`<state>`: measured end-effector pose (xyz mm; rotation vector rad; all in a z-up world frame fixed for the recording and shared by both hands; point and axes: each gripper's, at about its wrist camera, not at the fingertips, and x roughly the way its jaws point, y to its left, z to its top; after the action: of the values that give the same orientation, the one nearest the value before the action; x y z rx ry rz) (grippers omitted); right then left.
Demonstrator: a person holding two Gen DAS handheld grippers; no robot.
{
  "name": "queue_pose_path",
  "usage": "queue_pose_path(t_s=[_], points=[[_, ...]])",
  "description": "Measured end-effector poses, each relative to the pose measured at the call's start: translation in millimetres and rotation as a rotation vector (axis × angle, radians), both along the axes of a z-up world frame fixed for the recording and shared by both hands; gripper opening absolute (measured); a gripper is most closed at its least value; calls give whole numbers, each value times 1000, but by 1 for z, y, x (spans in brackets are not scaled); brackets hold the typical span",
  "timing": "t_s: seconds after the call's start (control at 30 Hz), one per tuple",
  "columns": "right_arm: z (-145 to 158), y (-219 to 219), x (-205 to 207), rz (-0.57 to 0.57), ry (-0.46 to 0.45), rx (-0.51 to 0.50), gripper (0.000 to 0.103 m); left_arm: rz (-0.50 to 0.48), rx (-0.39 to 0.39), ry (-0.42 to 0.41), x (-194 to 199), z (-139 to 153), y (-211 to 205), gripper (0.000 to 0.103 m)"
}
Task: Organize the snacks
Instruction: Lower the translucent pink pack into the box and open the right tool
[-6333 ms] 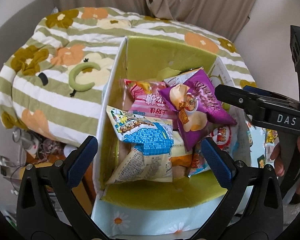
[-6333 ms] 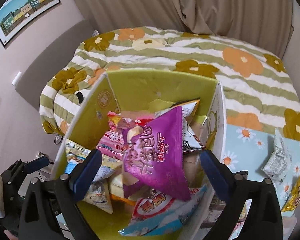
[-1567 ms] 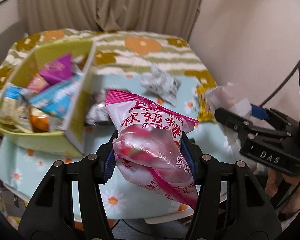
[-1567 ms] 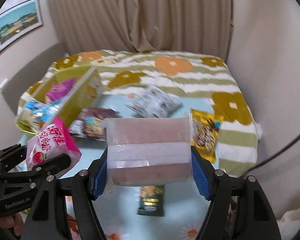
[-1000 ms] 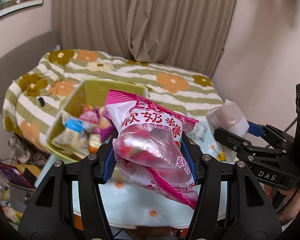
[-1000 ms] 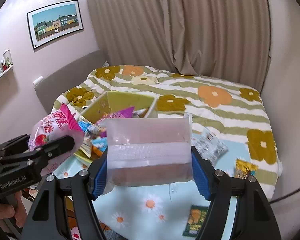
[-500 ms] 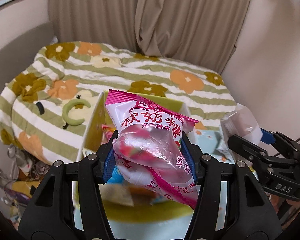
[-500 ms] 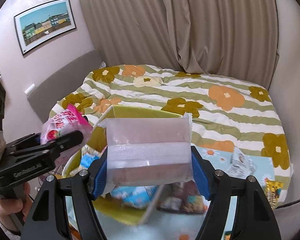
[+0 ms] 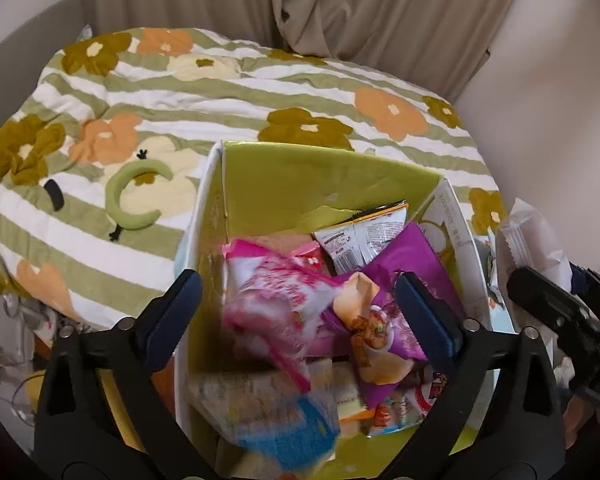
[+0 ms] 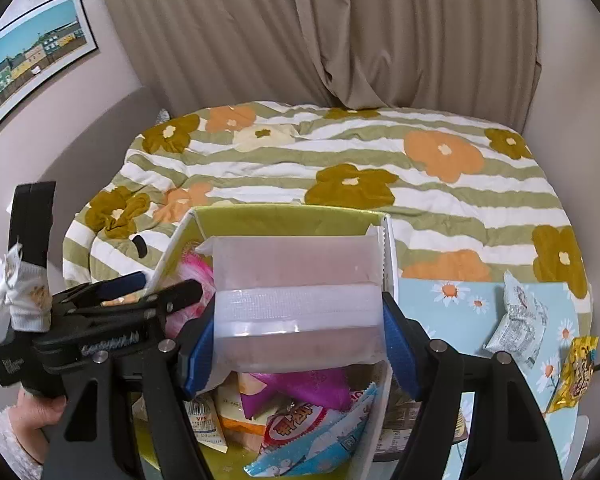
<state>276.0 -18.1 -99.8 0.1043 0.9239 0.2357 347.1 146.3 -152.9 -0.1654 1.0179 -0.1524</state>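
A green-lined cardboard box [image 9: 324, 184] holds several snack packs. My left gripper [image 9: 300, 312] is open above the box. The pink candy bag [image 9: 276, 312], blurred, lies or drops among the packs below it, beside a purple chip bag [image 9: 396, 280]. My right gripper [image 10: 298, 344] is shut on a translucent pink-and-white packet [image 10: 296, 296], held over the box's [image 10: 284, 220] near right side. The left gripper [image 10: 156, 292] also shows in the right wrist view, and the packet [image 9: 532, 240] shows at the right in the left wrist view.
The box stands on a light blue daisy tablecloth [image 10: 472, 304]. A silver-white snack pack [image 10: 520, 320] and a yellow pack [image 10: 576, 372] lie on it to the right. A flowered striped quilt [image 10: 340, 160] on a bed lies behind, with curtains and walls beyond.
My left gripper has opened and the pink candy bag has left it and gone down into the box. My right gripper has come nearer over the box with its packet.
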Motion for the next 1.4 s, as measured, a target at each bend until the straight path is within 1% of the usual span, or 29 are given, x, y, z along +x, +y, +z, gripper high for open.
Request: queue_pose_path(t_s=[0.2,0.37,0.47,0.63,0.83,0.9,0.97,1.0,1.1,1.2,1.4], points=[[-4,6,6,-10,27,-13,68,-8,-8,30,-14,-9,7,97],[-7,14,18,25,42,-25,68,-3,-15,31,-30,-7,8,97],[-10,22,28,55,59,-27,69,5,-15,31,-36,-4,9,97],[-18,39,51,125,91,-32,69,36,21,24,-41,-1,11,97],[-45,57,74,203,155,-29,71,92,48,45,-43,-7,18,97],[-50,58,76,209,158,-11,76,102,58,53,-44,-11,18,97],[-51,57,74,226,138,17,94,109,63,66,-46,-15,18,97],[-51,56,72,232,130,19,97,111,64,69,-47,-16,18,97],[-50,54,63,253,96,-3,98,114,64,79,-50,-21,16,97],[-51,50,57,255,86,-19,98,112,63,83,-54,-23,12,97],[-44,42,48,251,87,-12,98,108,67,61,-61,-13,8,97]])
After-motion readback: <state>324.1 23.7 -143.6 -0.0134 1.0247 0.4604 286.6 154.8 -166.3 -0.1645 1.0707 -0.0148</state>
